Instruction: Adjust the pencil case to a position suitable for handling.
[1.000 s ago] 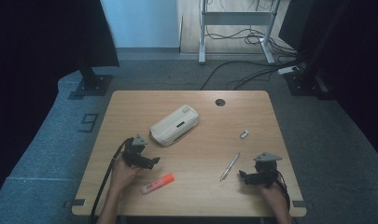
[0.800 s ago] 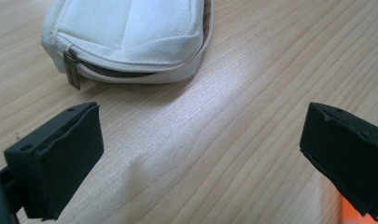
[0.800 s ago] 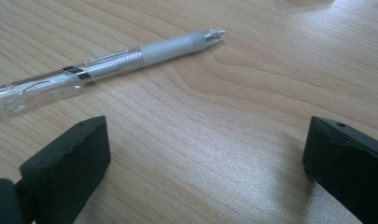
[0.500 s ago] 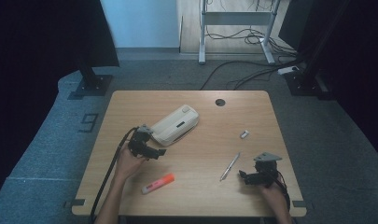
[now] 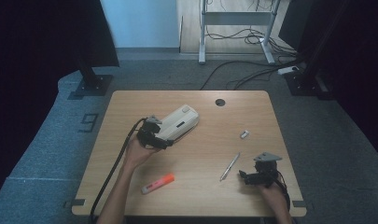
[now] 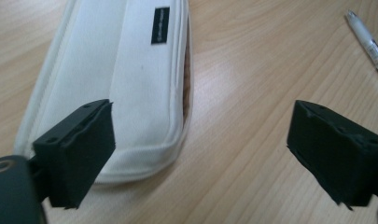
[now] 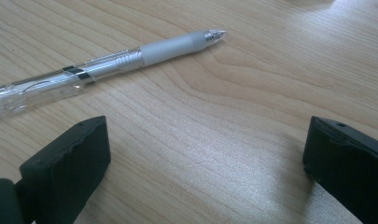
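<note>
From above I saw my left tool (image 5: 162, 140) at the near left end of the white pencil case (image 5: 179, 123), which lay slantwise on the worktop (image 5: 130, 103), a little left of its middle and toward the far side. In the left gripper view the two black jaws stood wide apart and had just been closing a little; the near corner of the case (image 6: 126, 79) lay in front of the left-hand jaw and partly between the two, but neither pad pressed on it, so the tool held nothing. The case showed a small dark label and a gap along its right edge. My right tool (image 5: 255, 176) rested low at the near right of the worktop, its jaws likewise spread wide with bare wood between them. A clear pen (image 7: 102, 70) with a frosted grip lay just beyond those jaws, apart from them; from above the pen (image 5: 230, 166) sat just left of that tool. An orange highlighter (image 5: 158, 183) lay near the front edge, between my two arms, and a small pale object (image 5: 244, 134) sat farther off, to the right of the case.
</note>
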`<state>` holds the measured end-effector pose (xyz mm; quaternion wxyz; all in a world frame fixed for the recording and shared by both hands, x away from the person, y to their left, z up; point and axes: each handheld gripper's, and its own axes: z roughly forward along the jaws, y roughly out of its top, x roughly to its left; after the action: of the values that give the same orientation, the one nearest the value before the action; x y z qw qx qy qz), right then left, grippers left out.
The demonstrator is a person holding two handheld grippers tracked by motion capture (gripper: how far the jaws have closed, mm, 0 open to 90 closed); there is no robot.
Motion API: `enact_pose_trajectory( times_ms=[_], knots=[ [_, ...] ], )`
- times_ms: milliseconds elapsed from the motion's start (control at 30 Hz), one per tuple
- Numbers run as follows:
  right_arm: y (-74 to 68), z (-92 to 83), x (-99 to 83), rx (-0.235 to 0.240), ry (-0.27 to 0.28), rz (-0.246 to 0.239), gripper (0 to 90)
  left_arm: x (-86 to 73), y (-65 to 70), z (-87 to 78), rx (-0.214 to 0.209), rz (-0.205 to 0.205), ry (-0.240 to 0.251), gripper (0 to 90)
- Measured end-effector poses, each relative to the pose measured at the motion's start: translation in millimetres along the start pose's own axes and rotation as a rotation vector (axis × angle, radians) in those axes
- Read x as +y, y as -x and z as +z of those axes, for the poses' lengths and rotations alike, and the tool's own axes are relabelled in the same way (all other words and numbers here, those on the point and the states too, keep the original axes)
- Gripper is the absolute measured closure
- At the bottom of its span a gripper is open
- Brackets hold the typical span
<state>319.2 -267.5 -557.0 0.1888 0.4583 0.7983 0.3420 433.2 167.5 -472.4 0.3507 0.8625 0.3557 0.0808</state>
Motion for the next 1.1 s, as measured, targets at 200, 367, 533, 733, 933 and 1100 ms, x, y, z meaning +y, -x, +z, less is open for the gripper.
enact_pose_trajectory(
  times_ms=[200, 367, 533, 733, 933, 1100],
  knots=[
    [0.0, 0.0, 0.0, 0.000, 0.000, 0.000, 0.5, 16.3, -0.7, 7.9, 0.012, 0.023, -0.004, 14.0],
    [0.0, 0.0, 0.0, 0.000, 0.000, 0.000, 0.5, 25.4, -1.3, 17.9, 0.015, 0.041, -0.031, 16.2],
    [0.0, 0.0, 0.0, 0.000, 0.000, 0.000, 0.5, 30.7, -6.5, 27.1, 0.005, 0.028, -0.047, 17.9],
    [0.0, 0.0, 0.0, 0.000, 0.000, -0.001, 0.5, 36.3, -11.6, 41.5, 0.004, 0.031, -0.067, 22.6],
    [0.1, -0.1, 0.0, 0.001, -0.001, -0.001, 0.5, 35.0, -17.0, 51.8, -0.011, 0.016, -0.062, 29.0],
    [0.1, -0.1, 0.0, 0.001, -0.001, -0.001, 0.5, 30.2, -18.4, 60.9, 0.040, 0.040, -0.107, 30.9]
  ],
)
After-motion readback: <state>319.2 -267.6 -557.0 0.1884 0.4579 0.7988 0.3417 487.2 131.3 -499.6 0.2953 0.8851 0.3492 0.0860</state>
